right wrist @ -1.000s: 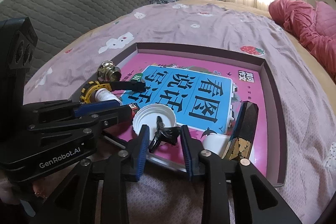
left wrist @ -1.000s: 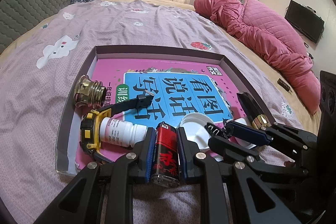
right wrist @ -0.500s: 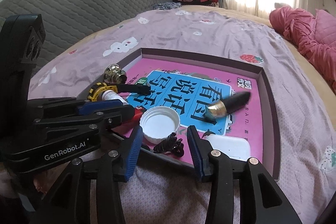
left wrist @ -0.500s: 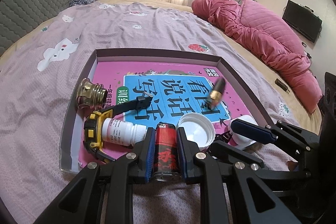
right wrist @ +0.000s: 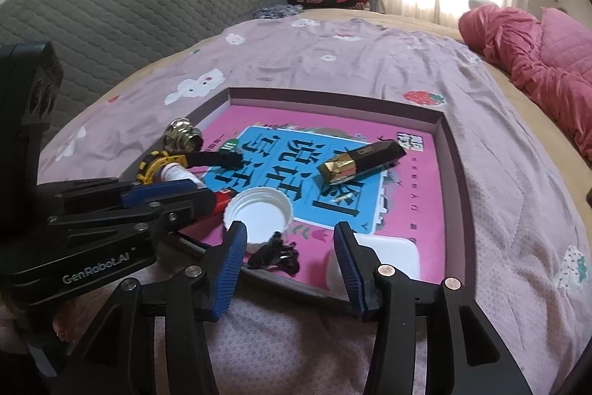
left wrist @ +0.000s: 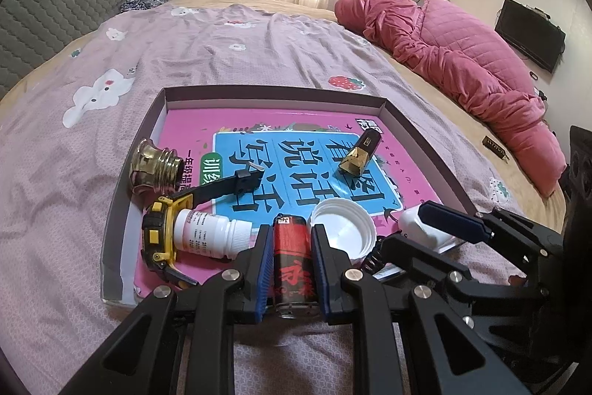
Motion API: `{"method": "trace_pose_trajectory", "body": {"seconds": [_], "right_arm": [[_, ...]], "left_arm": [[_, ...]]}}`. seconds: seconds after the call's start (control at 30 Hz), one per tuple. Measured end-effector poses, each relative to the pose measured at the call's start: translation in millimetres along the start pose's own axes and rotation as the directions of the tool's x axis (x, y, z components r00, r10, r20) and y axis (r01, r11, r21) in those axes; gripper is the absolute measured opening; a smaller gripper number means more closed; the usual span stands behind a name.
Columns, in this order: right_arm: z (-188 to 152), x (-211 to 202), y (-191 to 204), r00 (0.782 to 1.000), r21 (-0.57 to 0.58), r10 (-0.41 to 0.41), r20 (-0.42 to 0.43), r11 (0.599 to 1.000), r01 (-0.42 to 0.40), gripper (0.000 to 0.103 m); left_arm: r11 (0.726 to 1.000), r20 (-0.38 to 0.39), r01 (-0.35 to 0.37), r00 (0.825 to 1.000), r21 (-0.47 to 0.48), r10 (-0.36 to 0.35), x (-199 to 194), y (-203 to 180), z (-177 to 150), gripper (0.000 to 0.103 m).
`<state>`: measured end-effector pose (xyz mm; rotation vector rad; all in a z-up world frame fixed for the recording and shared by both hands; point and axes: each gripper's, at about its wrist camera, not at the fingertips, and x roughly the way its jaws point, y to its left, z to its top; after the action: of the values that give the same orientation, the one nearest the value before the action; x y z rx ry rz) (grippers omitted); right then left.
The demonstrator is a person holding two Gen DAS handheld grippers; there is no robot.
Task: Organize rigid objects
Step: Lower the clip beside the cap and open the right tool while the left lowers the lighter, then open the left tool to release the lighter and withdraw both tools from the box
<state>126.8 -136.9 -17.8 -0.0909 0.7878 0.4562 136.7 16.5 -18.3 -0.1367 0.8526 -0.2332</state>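
Partly hidden: your left tool [left wrist: 289,256] covers the lower half of the red-and-black battery [left wrist: 293,261], clamped on it at the tray's [left wrist: 414,132] near edge. Your right tool [right wrist: 290,269] has just been opening; its pads stand apart around a small black clip [right wrist: 273,254], untouched. Both tools slant downward over the bed.
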Motion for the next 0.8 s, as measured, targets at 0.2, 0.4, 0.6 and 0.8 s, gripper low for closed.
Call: {"method": "trace_pose_trajectory", "body": {"seconds": [0.2, 0.4, 0.6, 0.8], "right_arm": [[-1, -2, -8, 1.000, 0.028, -0.021, -0.002, 0.999, 0.021, 0.055], [-1, -3, -12, 0.999, 0.039, -0.033, 0.000, 0.999, 0.033, 0.058], [-2, -5, -13, 0.999, 0.039, -0.043, 0.002, 0.998, 0.043, 0.061], [-2, -8, -13, 0.999, 0.039, -0.052, 0.011, 0.998, 0.051, 0.062]], "left_arm": [[1.000, -0.002, -0.010, 1.000, 0.014, 0.010, 1, -3, 0, 0.022], [1.000, -0.018, -0.012, 1.000, 0.024, 0.012, 3, -4, -1, 0.028], [0.999, -0.006, -0.015, 1.000, 0.030, 0.015, 2, -5, -1, 0.040], [0.999, 0.015, -0.027, 1.000, 0.039, 0.027, -3, -5, 0, 0.040]]}}
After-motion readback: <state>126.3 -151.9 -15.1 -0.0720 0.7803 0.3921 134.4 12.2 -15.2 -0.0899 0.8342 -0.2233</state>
